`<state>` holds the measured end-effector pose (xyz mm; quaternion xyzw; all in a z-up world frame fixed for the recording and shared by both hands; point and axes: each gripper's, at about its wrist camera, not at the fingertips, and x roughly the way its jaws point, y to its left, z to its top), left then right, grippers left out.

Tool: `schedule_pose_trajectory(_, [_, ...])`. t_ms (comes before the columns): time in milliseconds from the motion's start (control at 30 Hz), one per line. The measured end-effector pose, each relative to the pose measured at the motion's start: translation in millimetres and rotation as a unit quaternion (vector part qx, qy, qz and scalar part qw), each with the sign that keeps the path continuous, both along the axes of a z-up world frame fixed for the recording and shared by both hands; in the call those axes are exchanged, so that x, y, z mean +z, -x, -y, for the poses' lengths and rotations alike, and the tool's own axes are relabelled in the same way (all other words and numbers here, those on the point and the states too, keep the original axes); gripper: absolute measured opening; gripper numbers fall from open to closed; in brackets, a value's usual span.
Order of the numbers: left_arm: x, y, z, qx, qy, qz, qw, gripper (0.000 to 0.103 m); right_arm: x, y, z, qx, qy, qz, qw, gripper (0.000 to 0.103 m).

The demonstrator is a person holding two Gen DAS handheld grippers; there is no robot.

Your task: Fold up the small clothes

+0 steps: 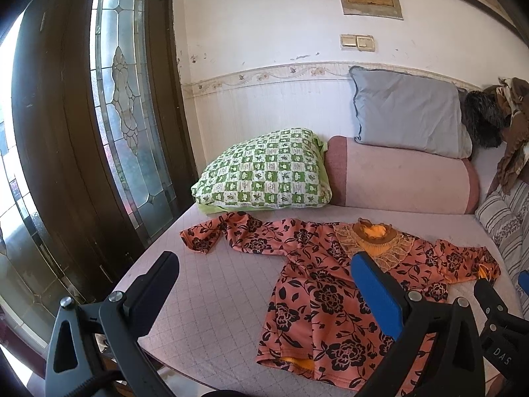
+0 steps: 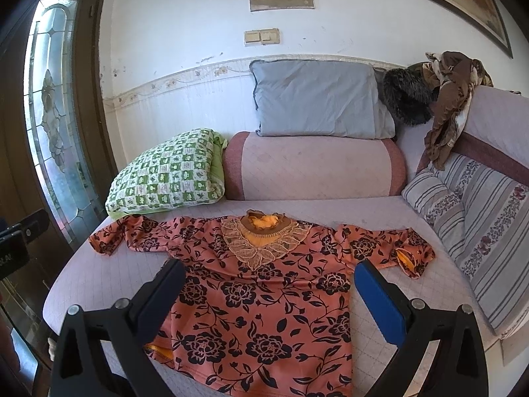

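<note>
A small orange blouse with black flowers lies flat on the pale quilted bed, both sleeves spread out, lace collar toward the pillows. It also shows in the right wrist view. My left gripper is open and empty, held above the blouse's left side and the bare bed. My right gripper is open and empty, held above the blouse's middle. Part of the right gripper shows at the right edge of the left wrist view.
A green checked pillow, a pink bolster and a grey pillow line the back. A striped cushion and a heap of brown clothes lie at the right. A dark glazed door stands left of the bed edge.
</note>
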<state>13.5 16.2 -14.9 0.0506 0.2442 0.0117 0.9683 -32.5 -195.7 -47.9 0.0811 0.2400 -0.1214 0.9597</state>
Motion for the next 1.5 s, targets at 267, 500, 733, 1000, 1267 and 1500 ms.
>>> schedule_pose_trajectory(267, [-3,-2,7,-0.003,-0.005,-0.004,1.0000,0.103,-5,0,9,-0.007,-0.010,-0.003,1.000,0.103])
schedule_pose_trajectory(500, [-11,-6,11,-0.006,-0.009,-0.014,0.9998,0.103,-10,-2,14,-0.010,-0.013,-0.007,1.000,0.103])
schedule_pose_trajectory(733, [-63,-18,20,-0.065,0.041,-0.132,0.9883,0.103,-29,-8,29,-0.031,-0.005,-0.030,0.999,0.103])
schedule_pose_trajectory(1000, [-136,7,64,-0.135,0.064,-0.238,0.9597,0.103,-75,-3,93,-0.100,-0.024,-0.067,0.992,0.103])
schedule_pose_trajectory(1267, [-129,-13,82,-0.131,-0.020,-0.148,0.9800,0.103,-96,6,152,-0.156,-0.030,-0.062,0.985,0.103])
schedule_pose_trajectory(1500, [-137,-93,82,-0.081,-0.019,-0.159,0.9837,0.103,-130,1,226,-0.160,-0.141,-0.045,0.976,0.103])
